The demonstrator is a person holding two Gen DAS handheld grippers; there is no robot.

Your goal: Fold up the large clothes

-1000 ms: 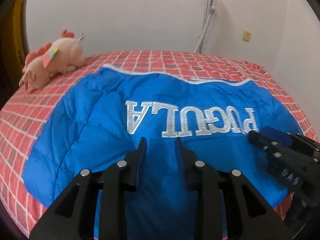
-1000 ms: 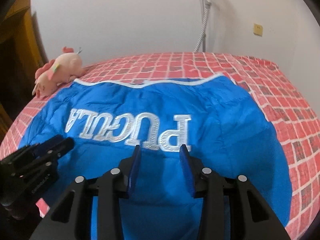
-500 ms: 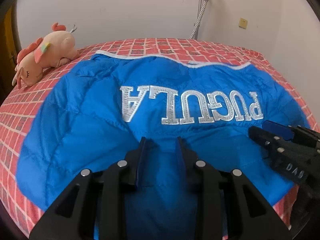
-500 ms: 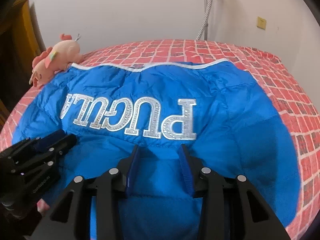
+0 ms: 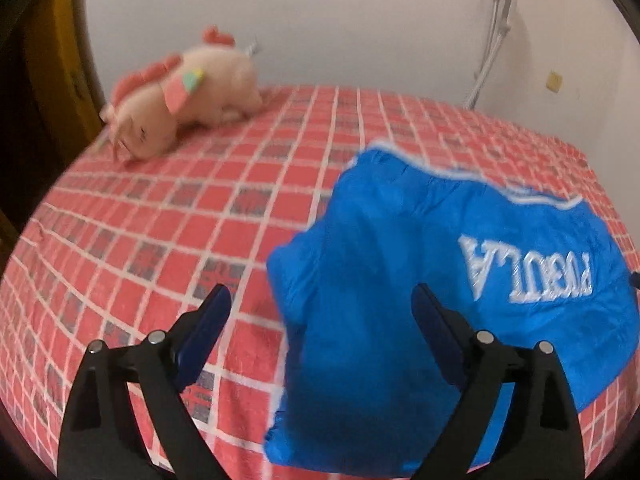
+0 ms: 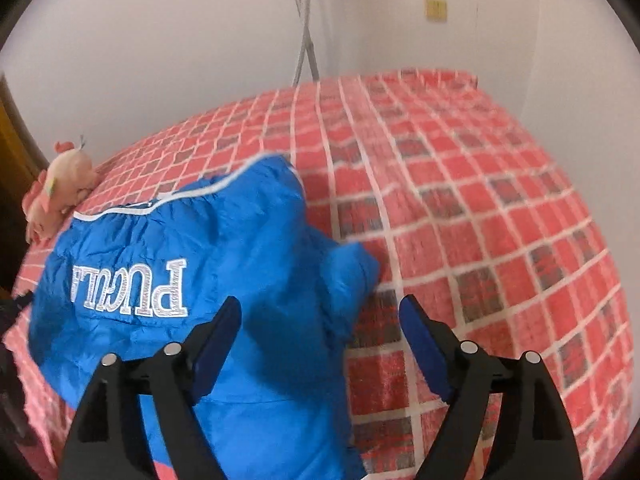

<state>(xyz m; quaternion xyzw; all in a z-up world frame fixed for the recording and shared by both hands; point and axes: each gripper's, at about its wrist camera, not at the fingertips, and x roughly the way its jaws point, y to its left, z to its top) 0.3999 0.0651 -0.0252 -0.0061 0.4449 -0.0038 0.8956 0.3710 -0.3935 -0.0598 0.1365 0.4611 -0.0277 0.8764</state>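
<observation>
A blue puffy jacket (image 5: 400,260) with silver lettering lies on the red checked bedspread (image 5: 160,220), its white-trimmed hem toward the wall. In the left wrist view my left gripper (image 5: 320,294) hovers over the jacket's left edge. Its jaws are opening wide and the pads touch nothing. In the right wrist view the jacket (image 6: 200,240) fills the left half. My right gripper (image 6: 320,304) hangs over its right edge, jaws also opening, with fabric below them but not pinched.
A pink plush toy (image 5: 184,96) lies at the bed's far left corner, also seen small in the right wrist view (image 6: 60,188). A grey metal stand (image 6: 304,40) leans by the white wall behind the bed. Bare bedspread (image 6: 480,220) stretches right of the jacket.
Both pairs of jaws, narrow over the jacket's near middle before, now stand wide. The left gripper has swung to the jacket's left edge, the right one to its right edge.
</observation>
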